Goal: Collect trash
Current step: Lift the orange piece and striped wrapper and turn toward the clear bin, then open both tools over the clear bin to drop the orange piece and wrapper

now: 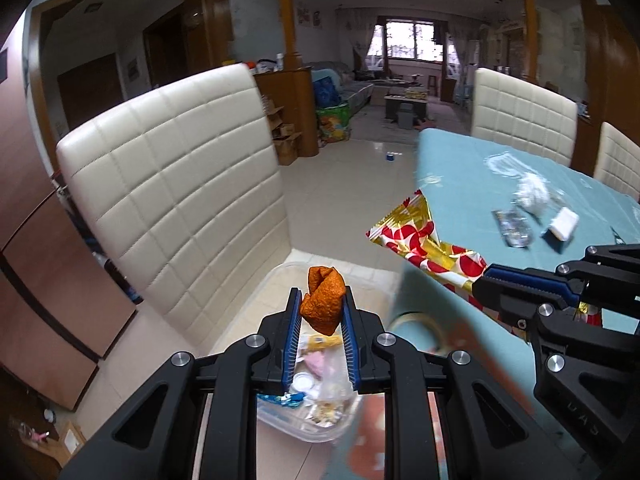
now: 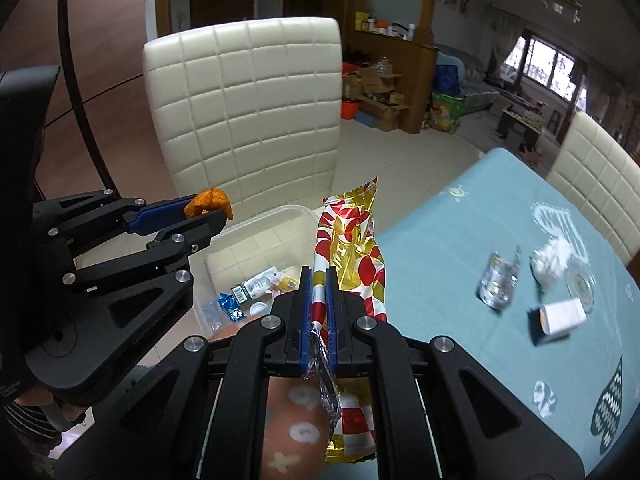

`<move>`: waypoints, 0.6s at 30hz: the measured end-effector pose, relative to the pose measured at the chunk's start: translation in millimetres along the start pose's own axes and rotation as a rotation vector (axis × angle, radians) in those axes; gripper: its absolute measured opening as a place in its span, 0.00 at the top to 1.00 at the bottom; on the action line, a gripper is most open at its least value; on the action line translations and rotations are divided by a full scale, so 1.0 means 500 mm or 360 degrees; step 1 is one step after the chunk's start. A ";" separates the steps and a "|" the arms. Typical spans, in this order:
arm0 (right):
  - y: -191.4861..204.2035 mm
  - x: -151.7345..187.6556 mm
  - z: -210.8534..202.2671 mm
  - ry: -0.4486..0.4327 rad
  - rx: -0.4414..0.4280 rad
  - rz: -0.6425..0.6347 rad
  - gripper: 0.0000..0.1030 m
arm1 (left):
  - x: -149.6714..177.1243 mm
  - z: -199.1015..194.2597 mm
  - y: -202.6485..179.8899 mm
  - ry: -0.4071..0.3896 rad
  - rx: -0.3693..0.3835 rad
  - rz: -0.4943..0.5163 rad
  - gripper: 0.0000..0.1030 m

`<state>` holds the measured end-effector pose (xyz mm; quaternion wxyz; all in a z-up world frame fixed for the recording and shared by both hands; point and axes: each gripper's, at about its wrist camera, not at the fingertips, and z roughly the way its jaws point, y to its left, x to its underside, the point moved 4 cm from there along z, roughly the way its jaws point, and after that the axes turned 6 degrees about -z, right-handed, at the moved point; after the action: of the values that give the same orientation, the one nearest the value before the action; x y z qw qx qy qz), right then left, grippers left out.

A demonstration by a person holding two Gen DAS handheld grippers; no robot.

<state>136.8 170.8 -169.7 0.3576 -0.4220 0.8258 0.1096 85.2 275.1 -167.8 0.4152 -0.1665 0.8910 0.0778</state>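
Landmark: clear plastic bin (image 2: 256,236) on the seat of the cream chair (image 2: 244,112), just beside the table (image 2: 460,240) w/ blue cloth.

Progress: judged roughly mid-task. Bin is already partly filled w/ wrappers and small scraps. Two more pieces are being carried, neither dropped yet. The left gripper (image 1: 322,304) is closed tight on an orange peel (image 1: 323,300), which is held above the bin. The right gripper (image 2: 319,280) is pinched fully shut on a red-and-gold snack wrapper (image 2: 352,248), held upright at the bin's table side, near the table edge. Still left on the table, well apart from the bin: a crumpled white tissue (image 2: 550,264), a clear crinkled wrapper (image 2: 498,280), a small white box (image 2: 560,314).

Views: in the left wrist view the peel's grip is seen head-on and bin contents show straight below the jaws; the wrapper is seen only side-on. In the right wrist view the wrapper's lower end is shown hanging below the jaws, plus the bin's empty far half, and a hand (image 2: 48,400) on the left tool's grip.
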 end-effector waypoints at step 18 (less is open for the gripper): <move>0.009 -0.047 0.090 0.0059 0.0014 0.0024 0.93 | -0.003 0.076 0.052 0.0085 -0.0023 -0.0060 0.77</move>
<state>164.9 210.0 -186.6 0.3433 -0.4161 0.8359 0.1009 104.0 310.2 -191.3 0.3913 -0.1883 0.8979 0.0721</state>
